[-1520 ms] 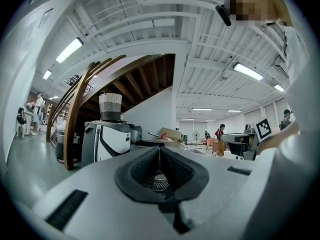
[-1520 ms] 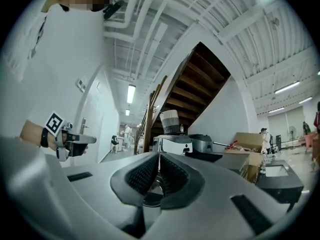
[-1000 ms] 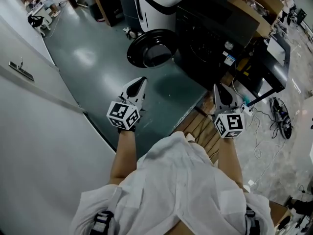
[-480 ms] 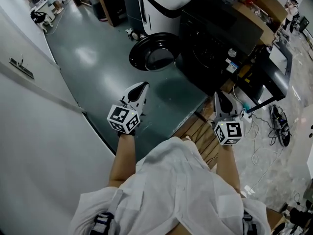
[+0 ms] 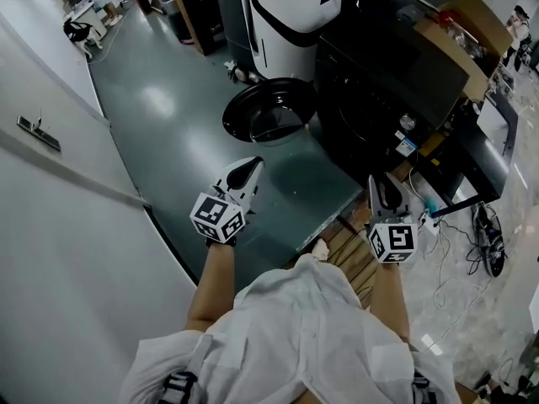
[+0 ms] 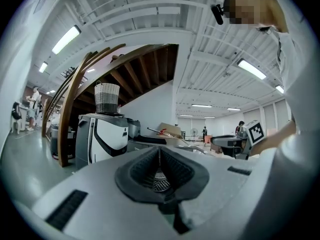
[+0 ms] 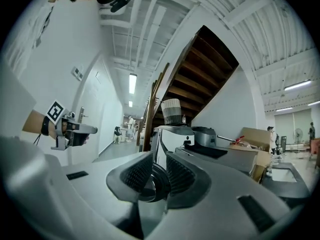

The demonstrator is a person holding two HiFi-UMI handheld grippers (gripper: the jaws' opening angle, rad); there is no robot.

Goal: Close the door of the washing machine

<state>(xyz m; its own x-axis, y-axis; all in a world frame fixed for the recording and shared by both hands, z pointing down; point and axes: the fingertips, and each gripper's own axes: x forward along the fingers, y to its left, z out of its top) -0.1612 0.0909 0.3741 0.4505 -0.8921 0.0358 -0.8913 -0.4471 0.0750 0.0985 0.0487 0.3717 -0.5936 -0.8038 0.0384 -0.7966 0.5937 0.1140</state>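
Observation:
The black washing machine (image 5: 379, 91) stands ahead at the right. Its round door (image 5: 268, 112) hangs wide open to the left over the green floor. Both grippers are held level in front of me, well short of the door. My left gripper (image 5: 247, 172) is shut with nothing in it; its pads (image 6: 150, 170) meet in the left gripper view. My right gripper (image 5: 386, 189) faces the machine's front. Its jaws are opening and hold nothing. Through their gap in the right gripper view (image 7: 154, 176) I see the door's dark rim (image 7: 152, 186) farther off.
A white and black unit (image 5: 290, 7) stands just behind the open door. A cardboard box (image 5: 459, 23) lies on top of the machine. A white wall (image 5: 59, 225) with a handle (image 5: 38, 133) runs along the left. Wooden slats (image 5: 345, 230) and cables (image 5: 467, 225) lie at the right.
Both grippers have moved forward toward the washing machine, which now sits lower and nearer in the head view. The door has not moved.

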